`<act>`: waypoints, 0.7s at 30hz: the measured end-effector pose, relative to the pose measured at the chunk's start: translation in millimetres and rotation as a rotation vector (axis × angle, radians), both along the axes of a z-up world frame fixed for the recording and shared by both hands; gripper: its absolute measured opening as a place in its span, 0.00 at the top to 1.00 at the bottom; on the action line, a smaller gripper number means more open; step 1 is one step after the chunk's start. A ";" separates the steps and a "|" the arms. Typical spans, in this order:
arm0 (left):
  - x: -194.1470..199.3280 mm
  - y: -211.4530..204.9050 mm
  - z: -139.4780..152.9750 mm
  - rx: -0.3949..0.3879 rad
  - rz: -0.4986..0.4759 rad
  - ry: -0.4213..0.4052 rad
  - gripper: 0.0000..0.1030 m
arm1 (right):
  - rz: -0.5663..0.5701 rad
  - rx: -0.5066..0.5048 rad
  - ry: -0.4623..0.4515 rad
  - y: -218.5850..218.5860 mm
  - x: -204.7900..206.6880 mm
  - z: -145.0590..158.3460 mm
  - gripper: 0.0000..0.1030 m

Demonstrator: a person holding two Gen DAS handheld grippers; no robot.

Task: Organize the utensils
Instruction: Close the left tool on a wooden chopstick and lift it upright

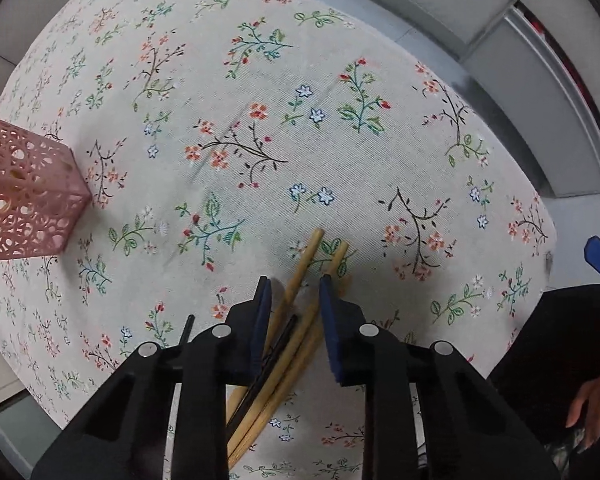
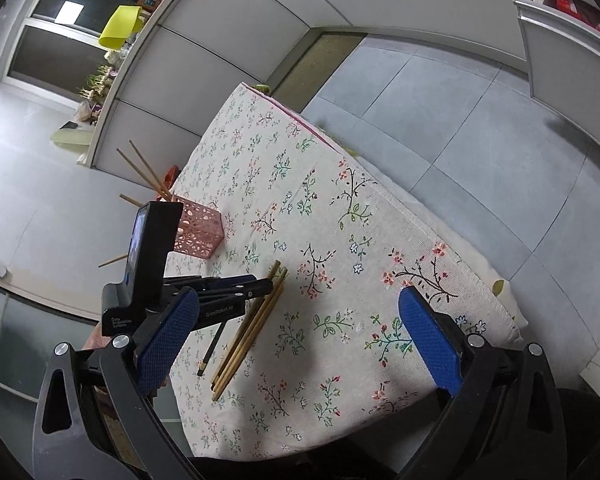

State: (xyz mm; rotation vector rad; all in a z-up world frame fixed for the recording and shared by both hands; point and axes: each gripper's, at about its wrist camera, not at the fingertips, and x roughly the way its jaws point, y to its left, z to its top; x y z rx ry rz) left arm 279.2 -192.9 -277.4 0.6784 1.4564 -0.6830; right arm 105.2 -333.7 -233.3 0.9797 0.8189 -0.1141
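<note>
Several wooden chopsticks (image 1: 300, 280) (image 2: 252, 324) lie fanned on the flowered tablecloth (image 1: 260, 100), with a dark stick among them. My left gripper (image 1: 294, 278) (image 2: 274, 280) points straight down over their upper ends. Its blue pads (image 1: 262, 320) flank the bundle at a narrow gap. Cloth shows between the sticks and they rest flat, so the pads are not squeezing them. A pink perforated holder (image 1: 28, 192) (image 2: 200, 232) stands at the left with a few chopsticks (image 2: 144, 172) in it. My right gripper (image 2: 300, 340) hovers wide open above the near part of the table, holding nothing.
A single black chopstick (image 2: 212, 344) lies just left of the wooden bundle. The table's far edge (image 2: 380, 184) drops to a grey tiled floor (image 2: 460, 120). A person's hand (image 1: 592, 408) shows at the lower right of the left wrist view.
</note>
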 end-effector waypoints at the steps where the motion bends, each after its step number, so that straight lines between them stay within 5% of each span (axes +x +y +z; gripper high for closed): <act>1: 1.8 0.2 -0.6 -0.007 0.011 0.009 0.76 | 0.004 -0.006 0.003 1.4 0.9 -0.1 0.07; 10: 26.4 34.7 -11.0 -0.107 0.045 0.085 0.77 | 0.004 -0.070 0.030 10.7 5.0 1.1 0.07; 15: 7.3 19.0 -10.4 -0.035 -0.058 -0.043 0.82 | 0.005 -0.077 0.062 15.1 11.6 -2.1 0.07; 21: 6.3 39.9 -5.4 -0.127 0.049 -0.137 0.89 | -0.012 -0.129 0.145 26.0 23.2 -6.2 0.07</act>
